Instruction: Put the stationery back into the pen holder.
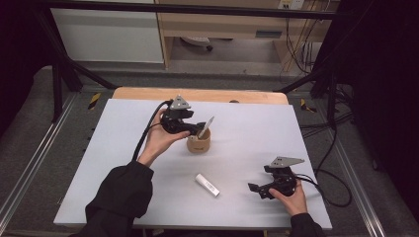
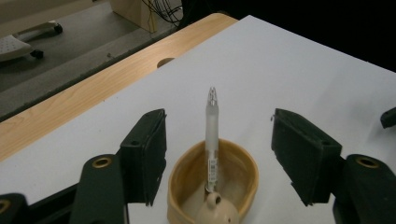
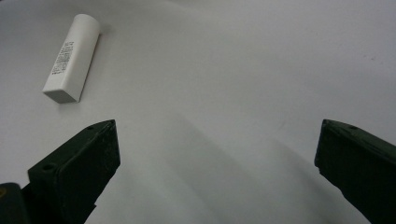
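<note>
High view: left claw (image 1: 197,129) over tan cup (image 1: 198,141) mid-counter, jaws apart, gripping nothing. Left gripper view: cup (image 2: 233,172) round, smooth, glossy, small knob at near rim; slim frosted pen (image 2: 212,135) stands inside, leaning on rim, barcode sticker low on barrel, pen between jaws but untouched. Right claw (image 1: 258,190) low at near right of counter (image 1: 123,163), jaws wide apart, empty. White cap (image 1: 207,184), short rounded tube with printed label, lies flat between claws. Counter top matte white, wood edge far side.
</note>
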### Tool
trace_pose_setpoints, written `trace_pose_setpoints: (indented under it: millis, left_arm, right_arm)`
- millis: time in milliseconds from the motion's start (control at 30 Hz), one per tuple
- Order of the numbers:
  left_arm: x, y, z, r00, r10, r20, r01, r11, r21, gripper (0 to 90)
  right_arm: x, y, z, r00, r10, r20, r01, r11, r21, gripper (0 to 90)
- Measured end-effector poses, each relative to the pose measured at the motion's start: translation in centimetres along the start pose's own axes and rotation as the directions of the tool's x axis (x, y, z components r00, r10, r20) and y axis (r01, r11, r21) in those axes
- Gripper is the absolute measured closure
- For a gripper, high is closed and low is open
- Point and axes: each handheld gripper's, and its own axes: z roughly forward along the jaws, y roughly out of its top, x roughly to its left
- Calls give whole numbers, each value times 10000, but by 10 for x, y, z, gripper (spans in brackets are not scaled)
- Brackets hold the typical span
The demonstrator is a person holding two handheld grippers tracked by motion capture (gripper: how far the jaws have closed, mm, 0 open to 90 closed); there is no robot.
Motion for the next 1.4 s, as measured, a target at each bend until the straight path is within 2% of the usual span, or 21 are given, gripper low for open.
trace_pose_setpoints:
  millis: [67,167,367,533,933,1167,1400]
  left_arm:
    - [1,-4,-6,9999,-94,56,94,9998,155,296]
    - [0,-12,-15,9999,-124,104,123,9999,103,259]
    - [-1,-32,-29,9997,-165,-191,171,9994,296,174]
    - [-1,-53,-39,9989,-314,-337,325,9989,323,139]
    - [-4,-110,-58,9961,-808,-345,827,9947,603,111]
    - [-3,-140,-71,9940,-1011,-426,1037,9925,650,111]
    - [-8,-162,-78,9928,-1116,-446,1148,9904,768,111]
  right_arm:
    - [0,0,0,10000,-11,3,11,10000,4,7]
    - [0,0,0,10000,-9,2,9,10000,6,7]
    - [0,0,1,10000,-31,11,31,10000,25,7]
    - [0,0,1,10000,21,11,-21,10000,80,7]
    - [1,0,3,10000,9,65,-10,9999,156,7]
    - [8,4,6,9996,-224,189,218,9992,345,7]
    - [21,14,11,9967,-744,339,719,9950,693,7]
